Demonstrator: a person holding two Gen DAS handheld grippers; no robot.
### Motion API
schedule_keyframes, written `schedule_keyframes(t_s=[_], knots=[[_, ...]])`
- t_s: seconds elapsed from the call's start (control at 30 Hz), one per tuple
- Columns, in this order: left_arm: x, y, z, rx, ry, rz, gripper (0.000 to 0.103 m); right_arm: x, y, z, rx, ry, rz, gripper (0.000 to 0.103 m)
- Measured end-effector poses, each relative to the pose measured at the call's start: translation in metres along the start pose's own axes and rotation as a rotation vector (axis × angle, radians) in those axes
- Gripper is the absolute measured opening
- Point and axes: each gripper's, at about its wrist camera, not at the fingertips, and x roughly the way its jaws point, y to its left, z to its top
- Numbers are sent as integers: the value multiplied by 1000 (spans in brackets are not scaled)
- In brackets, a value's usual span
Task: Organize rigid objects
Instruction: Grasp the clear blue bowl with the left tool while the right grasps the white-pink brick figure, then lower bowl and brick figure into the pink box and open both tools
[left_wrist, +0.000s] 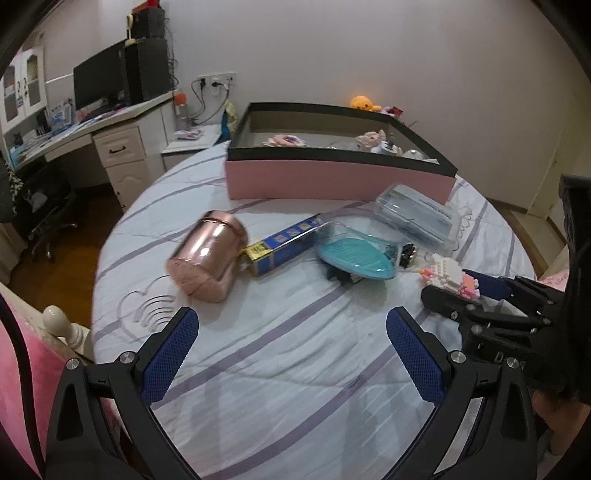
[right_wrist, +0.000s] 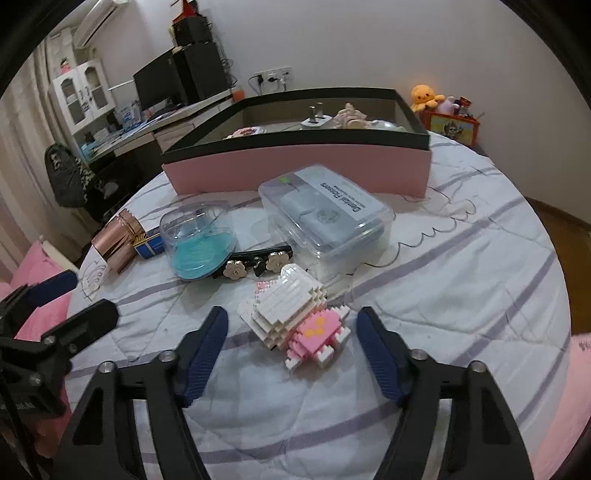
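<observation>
On clear box (right_wrist: 327, 218): "Dental Flossers" label (right_wrist: 345, 196)

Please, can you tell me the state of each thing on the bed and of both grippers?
Left gripper: open, empty.
Right gripper: open around the block figure, not closed.
Block figure: lying on the bedspread.
Copper cup: on its side.
Blue carton: lying flat.
Floss box: lid shut.
Pink box: open, things inside.
</observation>
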Motion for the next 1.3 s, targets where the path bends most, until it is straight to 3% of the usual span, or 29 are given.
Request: schedule_keyframes(t_s=[0.17, 0.3, 0.4, 0.5, 0.7, 0.77, 0.87, 0.9, 1.1, 1.3], knots=[[8, -16, 10, 18, 2, -30, 103, -7, -7, -3, -19, 2, 11, 61], [21, -28, 22, 13, 23, -39, 103, -22, -19, -6, -15, -24, -41, 61], [31, -30, 28, -13, 31, -3, 102, -28, -35, -4, 8, -38, -60, 61], [45, -32, 35, -34, 57, 47, 97, -28, -45, -1, 25, -44, -49, 61], [66, -38, 45, -55, 115, 39, 86, -16, -53, 4, 33, -35, -32, 61], [72, -40, 47, -73, 137, 17, 86, -14, -55, 6, 34, -36, -27, 61], [78, -43, 50, -74, 129, 8, 82, -11, -57, 7, 36, -37, -19, 61], [80, -43, 50, -69, 122, 8, 68, -10, -57, 7, 39, -36, -17, 61], [78, -41, 48, -50, 99, 9, 68, -10, -57, 8, 35, -37, -17, 61], [48, -35, 41, -40, 59, -18, 68, -19, -52, 11, 30, -64, -20, 62]])
